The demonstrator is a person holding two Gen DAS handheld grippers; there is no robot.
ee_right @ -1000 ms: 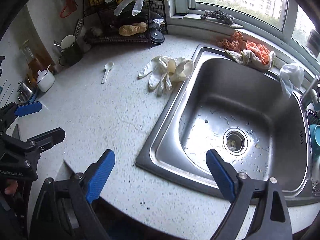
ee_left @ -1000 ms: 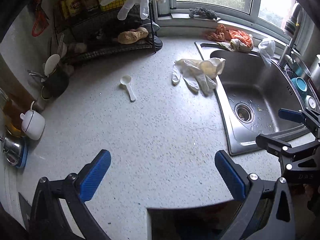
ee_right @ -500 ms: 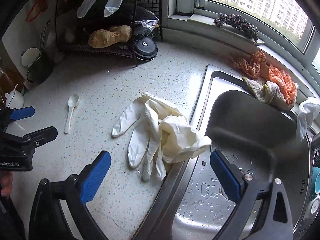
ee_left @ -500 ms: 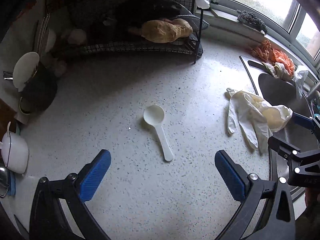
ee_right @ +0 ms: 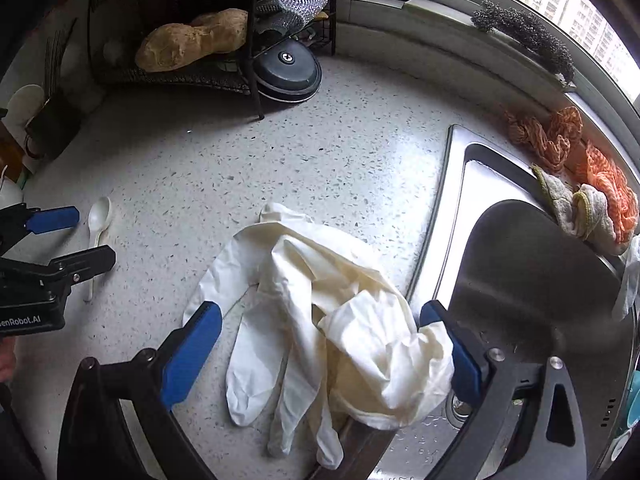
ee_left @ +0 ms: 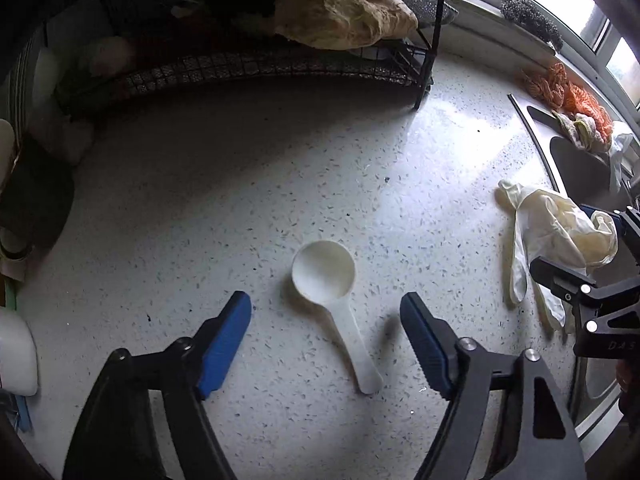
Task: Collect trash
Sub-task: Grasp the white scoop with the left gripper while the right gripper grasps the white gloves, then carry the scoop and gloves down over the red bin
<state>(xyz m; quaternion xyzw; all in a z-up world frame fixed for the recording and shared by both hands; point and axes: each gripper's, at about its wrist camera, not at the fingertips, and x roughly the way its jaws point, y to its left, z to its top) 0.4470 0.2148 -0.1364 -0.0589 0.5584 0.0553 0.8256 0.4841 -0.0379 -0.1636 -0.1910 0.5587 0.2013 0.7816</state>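
A white plastic spoon lies on the speckled counter, bowl up, handle toward the camera. My left gripper hangs just over it with its jaws closing. The spoon's neck sits between the blue pads, and neither pad touches it. A crumpled pair of cream rubber gloves lies at the sink's edge. My right gripper stands open wide astride them, its right pad close against the bunched cuff. In the right wrist view the left gripper and the spoon show at the far left.
A black wire rack holding a tan loofah stands at the back. A steel sink lies to the right, with orange cloths on its rim. A black round lid leans by the rack. A white pot sits at the left.
Both grippers moved forward and lower over the counter. The spoon now lies between the left jaws, which have narrowed. The gloves now lie between the right jaws.
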